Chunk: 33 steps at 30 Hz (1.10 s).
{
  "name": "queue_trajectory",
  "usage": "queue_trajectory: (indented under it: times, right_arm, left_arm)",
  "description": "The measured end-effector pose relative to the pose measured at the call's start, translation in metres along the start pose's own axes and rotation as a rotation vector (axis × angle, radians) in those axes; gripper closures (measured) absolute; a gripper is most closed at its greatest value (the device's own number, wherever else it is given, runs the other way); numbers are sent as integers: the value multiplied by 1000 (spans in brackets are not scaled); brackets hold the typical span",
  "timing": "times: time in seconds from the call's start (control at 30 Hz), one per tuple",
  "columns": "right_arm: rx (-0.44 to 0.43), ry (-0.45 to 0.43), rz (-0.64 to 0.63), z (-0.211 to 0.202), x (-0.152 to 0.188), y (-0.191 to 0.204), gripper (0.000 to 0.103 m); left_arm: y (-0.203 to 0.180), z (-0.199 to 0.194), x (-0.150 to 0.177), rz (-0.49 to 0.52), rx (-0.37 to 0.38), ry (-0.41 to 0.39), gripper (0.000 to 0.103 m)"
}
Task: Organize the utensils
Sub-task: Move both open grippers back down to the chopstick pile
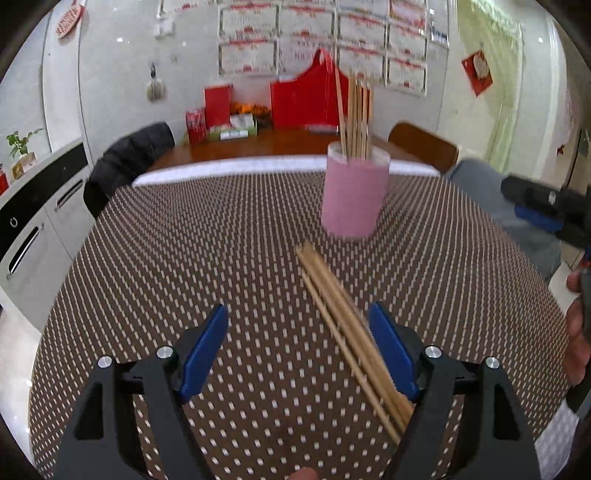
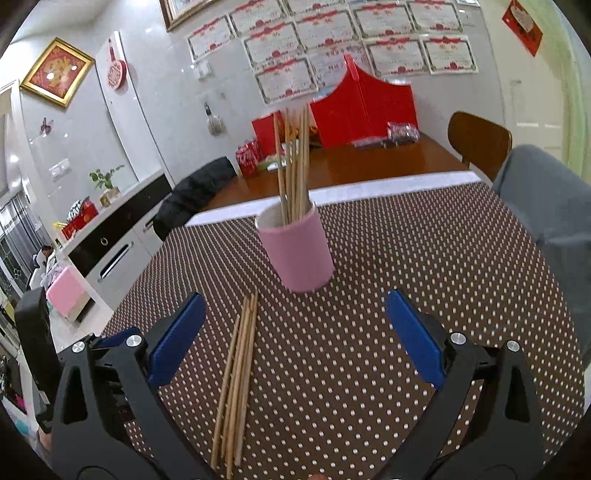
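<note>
Both tools, left (image 1: 299,345) and right (image 2: 295,338), wide apart over flat chopsticks (image 2: 236,380), tips toward pink cup (image 2: 295,251)

One pink cup (image 2: 295,251), four loose chopsticks (image 2: 236,376)

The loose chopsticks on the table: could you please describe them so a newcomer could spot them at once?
Start at the brown dotted tablecloth and find the pink cup standing on it. Just in front of the cup lies a bundle of loose chopsticks. Unlike the upright chopsticks in the cup, these lie flat.

Certs (image 2: 332,26) on grey wall, wood table (image 2: 369,166) behind.
</note>
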State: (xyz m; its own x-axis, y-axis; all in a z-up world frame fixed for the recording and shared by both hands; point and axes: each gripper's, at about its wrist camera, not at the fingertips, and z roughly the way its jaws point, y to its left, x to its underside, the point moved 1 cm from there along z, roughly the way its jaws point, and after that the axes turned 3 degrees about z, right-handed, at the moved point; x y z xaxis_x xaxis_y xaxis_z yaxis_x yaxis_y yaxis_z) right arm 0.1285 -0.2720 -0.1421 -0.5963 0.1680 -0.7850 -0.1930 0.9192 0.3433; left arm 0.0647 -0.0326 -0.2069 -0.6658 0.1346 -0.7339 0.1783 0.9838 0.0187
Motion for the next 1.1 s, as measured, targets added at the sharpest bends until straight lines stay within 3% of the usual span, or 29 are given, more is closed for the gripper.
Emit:
queue_trajectory:
  times: [0.43,0.57,0.77,1.1]
  right_arm:
    - [25,142,-33,29,34,-4,6]
    - [36,202,-71,41,46,1,6]
    - [42,336,-206,70,73,24,6]
    - [104,406,-282,103,94,34,6]
  left_arm:
    - [-24,42,42,25,1,189,25]
    - [-28,42,50,54,-17,171,24]
    - [-11,34,58,22,-36,176,24]
    - [4,34,53,2,-52,171,24]
